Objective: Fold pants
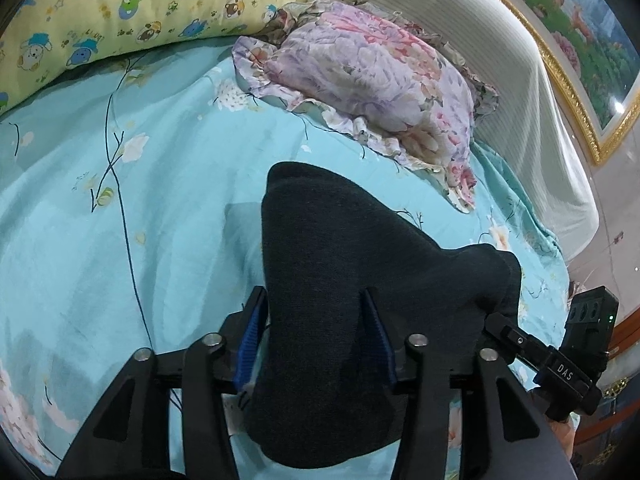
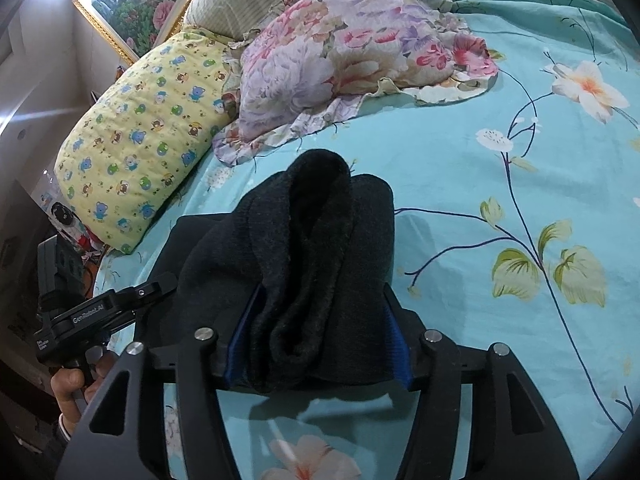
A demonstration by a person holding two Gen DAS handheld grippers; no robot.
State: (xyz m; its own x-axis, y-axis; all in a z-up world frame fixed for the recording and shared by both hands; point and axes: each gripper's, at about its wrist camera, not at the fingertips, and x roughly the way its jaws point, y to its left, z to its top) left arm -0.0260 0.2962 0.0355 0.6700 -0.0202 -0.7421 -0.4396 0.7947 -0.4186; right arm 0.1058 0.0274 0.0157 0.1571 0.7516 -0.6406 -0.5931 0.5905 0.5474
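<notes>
I hold pants (image 1: 344, 264) lifted over bed (image 1: 120, 220), between both tools. Left hand-held gripper (image 1: 316, 340) clamped on cloth; right hand-held gripper (image 2: 320, 332) clamped on bunched edge. Thick, soft knit, probably floppy, not slippery; I'd grip corners.

At your 12 o'clock the floral pillow (image 1: 372, 92) blocks passage; the cartoon pillow (image 1: 132, 12) blocks 10; bedsheet (image 1: 132, 264) at 9 lies open.
</notes>
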